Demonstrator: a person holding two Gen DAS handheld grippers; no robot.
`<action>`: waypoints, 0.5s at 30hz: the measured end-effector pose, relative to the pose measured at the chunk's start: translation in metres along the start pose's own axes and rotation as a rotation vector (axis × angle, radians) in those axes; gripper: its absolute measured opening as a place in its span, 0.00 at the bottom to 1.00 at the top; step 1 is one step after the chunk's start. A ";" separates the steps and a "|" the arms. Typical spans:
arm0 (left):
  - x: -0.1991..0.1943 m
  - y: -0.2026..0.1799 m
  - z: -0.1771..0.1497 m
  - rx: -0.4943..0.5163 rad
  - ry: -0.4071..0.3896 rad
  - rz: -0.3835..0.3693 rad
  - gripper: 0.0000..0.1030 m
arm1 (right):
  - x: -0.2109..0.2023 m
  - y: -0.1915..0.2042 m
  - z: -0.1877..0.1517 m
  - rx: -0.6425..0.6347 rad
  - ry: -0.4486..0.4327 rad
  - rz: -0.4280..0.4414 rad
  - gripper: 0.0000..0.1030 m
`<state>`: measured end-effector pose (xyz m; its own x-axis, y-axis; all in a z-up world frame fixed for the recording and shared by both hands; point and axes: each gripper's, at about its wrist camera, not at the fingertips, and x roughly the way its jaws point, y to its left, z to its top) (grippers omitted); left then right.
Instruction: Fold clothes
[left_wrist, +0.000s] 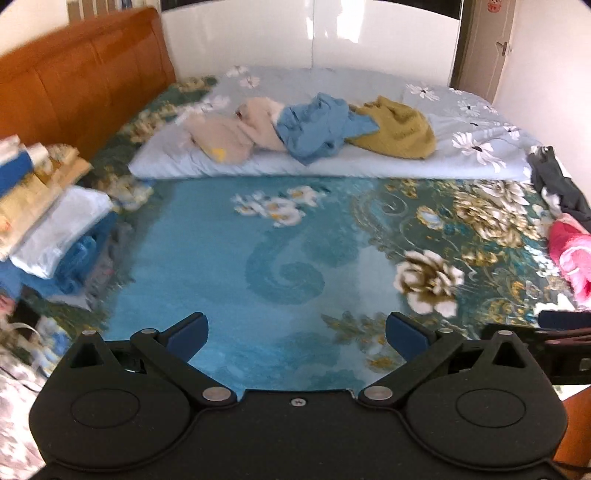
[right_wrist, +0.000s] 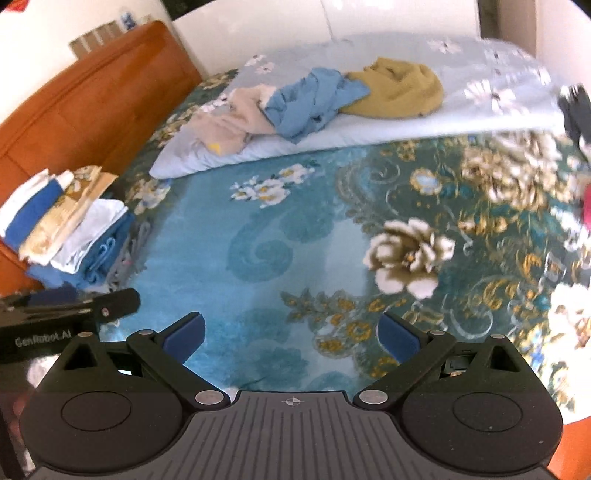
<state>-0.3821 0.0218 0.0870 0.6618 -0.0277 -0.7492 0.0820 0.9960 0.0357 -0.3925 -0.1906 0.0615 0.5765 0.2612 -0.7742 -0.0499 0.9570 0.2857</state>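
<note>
Across the bed (left_wrist: 221, 258), a teal blanket with large cream and gold flowers covers nearly everything both cameras see, and its middle stretch lies bare in front of both tools. Along the far side lies a pale blue quilt (left_wrist: 461, 147) printed with white flowers, folded into a long flat slab against the white wardrobe doors (left_wrist: 295, 33). An orange-brown headboard (left_wrist: 74, 74) closes the left side, and a door (left_wrist: 495, 48) stands at the far right.

On the quilt, well apart from both grippers, sits a heap of unfolded clothes: a beige garment (left_wrist: 236, 133) on the left, a blue garment (left_wrist: 317, 125) in the middle overlapping it, and an olive-yellow garment (left_wrist: 399, 127) on the right touching the blue one. At the left edge near the headboard stands a stack of folded clothes (left_wrist: 55, 218) in white, blue and yellow. At the right edge lie a dark grey garment (left_wrist: 554, 177) and, nearer, a pink garment (left_wrist: 569, 254).

The left gripper (left_wrist: 297, 334) hangs over the open blanket with its blue-padded fingers (left_wrist: 188, 336) spread wide, nothing between them. The right gripper (right_wrist: 291, 334) is likewise spread wide and empty above the blanket, just beside the left one, whose black body shows at the lower left of the right wrist view. The edges of both views are blurred, so the side piles show little detail.
</note>
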 end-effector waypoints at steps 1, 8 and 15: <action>-0.004 0.001 0.002 0.004 -0.013 0.017 0.98 | -0.004 0.002 0.002 -0.011 -0.004 -0.006 0.98; -0.029 0.018 0.014 -0.056 -0.040 0.041 0.98 | -0.027 0.012 0.016 -0.071 -0.039 -0.020 0.98; -0.042 0.025 0.022 -0.100 -0.010 0.047 0.98 | -0.042 0.017 0.022 -0.165 -0.083 -0.038 0.99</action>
<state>-0.3915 0.0464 0.1333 0.6707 0.0187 -0.7415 -0.0236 0.9997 0.0039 -0.3992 -0.1885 0.1115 0.6458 0.2196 -0.7312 -0.1561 0.9755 0.1550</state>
